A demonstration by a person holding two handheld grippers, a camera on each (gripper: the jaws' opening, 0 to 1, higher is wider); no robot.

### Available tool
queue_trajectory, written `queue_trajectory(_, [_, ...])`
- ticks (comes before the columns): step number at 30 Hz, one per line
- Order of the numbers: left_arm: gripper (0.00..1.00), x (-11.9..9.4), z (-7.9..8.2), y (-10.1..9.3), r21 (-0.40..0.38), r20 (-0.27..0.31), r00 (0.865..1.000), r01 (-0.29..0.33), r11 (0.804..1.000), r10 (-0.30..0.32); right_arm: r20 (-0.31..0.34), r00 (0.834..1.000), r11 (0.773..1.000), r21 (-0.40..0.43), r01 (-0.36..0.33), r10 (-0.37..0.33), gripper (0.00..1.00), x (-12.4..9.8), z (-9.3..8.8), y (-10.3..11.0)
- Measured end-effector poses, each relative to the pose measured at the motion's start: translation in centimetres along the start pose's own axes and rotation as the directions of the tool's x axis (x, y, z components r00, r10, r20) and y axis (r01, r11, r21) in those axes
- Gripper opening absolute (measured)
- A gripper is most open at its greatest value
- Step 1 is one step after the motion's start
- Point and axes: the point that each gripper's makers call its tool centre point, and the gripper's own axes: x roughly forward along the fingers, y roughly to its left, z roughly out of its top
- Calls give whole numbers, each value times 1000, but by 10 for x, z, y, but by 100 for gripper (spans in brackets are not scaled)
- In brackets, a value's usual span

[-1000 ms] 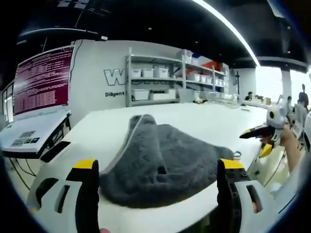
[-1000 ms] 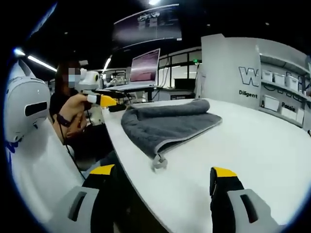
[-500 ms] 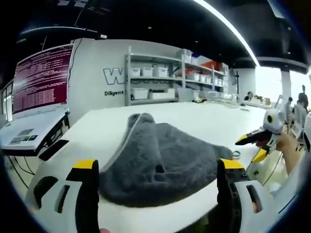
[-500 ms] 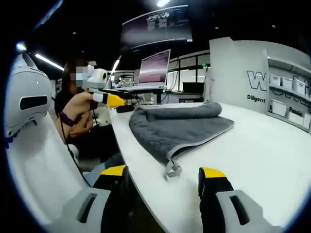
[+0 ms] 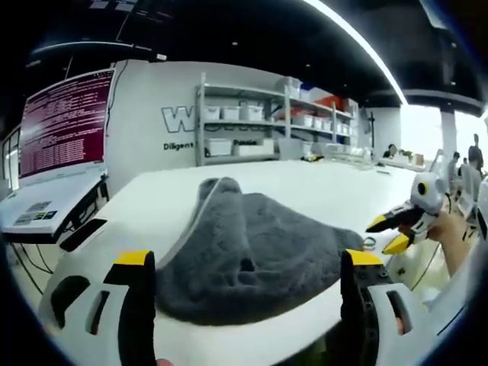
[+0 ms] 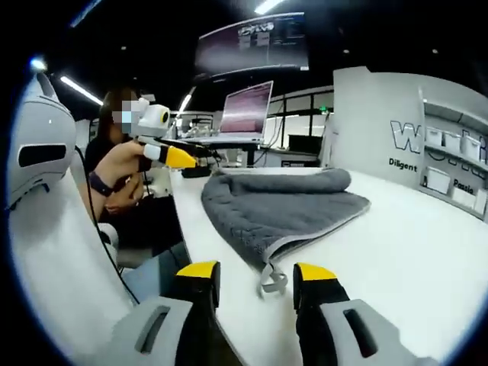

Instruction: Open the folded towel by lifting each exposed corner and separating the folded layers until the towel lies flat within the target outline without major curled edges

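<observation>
The towel [image 6: 278,210] lay folded on the table [image 6: 412,244], its loop tag between the right gripper's [image 6: 257,276] narrowly parted jaws, the left gripper [image 5: 248,263] spread wide before its near edge; pinching only the tag might drag the whole bundle.

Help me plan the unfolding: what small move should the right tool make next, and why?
Probably close the right tool on the towel's hanging loop tab. The jaws stand open on either side of that near corner at the table edge, nothing is gripped, and the towel lies folded.
</observation>
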Motion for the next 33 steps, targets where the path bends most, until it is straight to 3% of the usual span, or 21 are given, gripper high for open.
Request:
queue_trajectory(22, [99, 1, -2, 1, -6, -6, 1000, 4, 1000, -4, -5, 1000, 999, -38, -28, 28, 16, 18, 2, 2])
queue_trajectory(33, [99, 0, -3, 1, -9, -3, 1000, 2, 1000, -3, -4, 1000, 999, -50, -10, 10, 3, 21, 3, -2])
